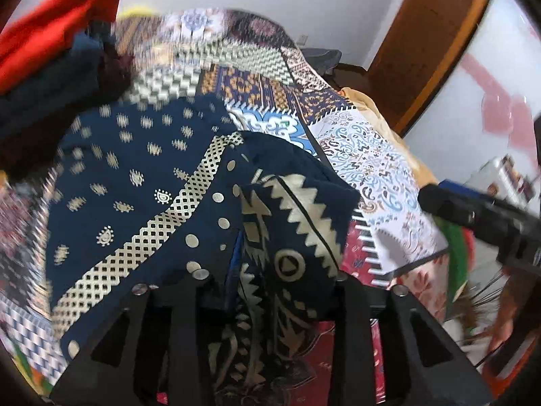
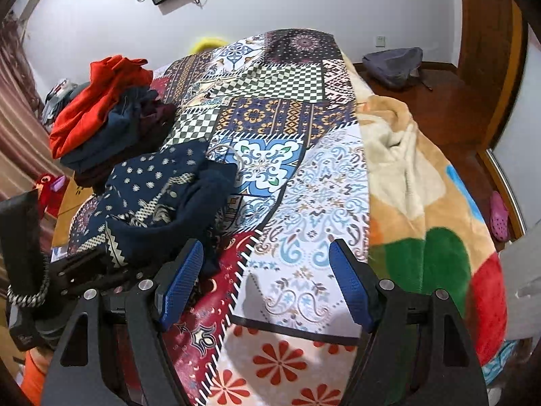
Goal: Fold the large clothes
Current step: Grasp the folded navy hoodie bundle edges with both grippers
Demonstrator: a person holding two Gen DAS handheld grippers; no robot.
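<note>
Left wrist: left gripper [image 1: 270, 291] pinching navy garment [image 1: 142, 182], bunched on quilt [image 1: 378, 169], below clothes pile [image 1: 50, 54].

Right wrist: right gripper [image 2: 267, 291] spread, holding nothing, over quilt [image 2: 304, 182]; garment [image 2: 162, 196] left of it; blanket [image 2: 422, 203] right of quilt.

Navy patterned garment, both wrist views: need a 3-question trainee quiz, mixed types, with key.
1. True or false: the right gripper is shut on the navy patterned garment.
2. Multiple choice: what tops the clothes pile behind the garment? A) a red garment B) a white towel C) a green jacket
3. Fill in: the garment's fabric runs between the fingers of the ____ gripper.

Key: 1. False; its jaws stand open over the patchwork bedspread, holding nothing. 2. A, the red garment. 3. Left; the left gripper has cloth bunched between its fingers.
</note>
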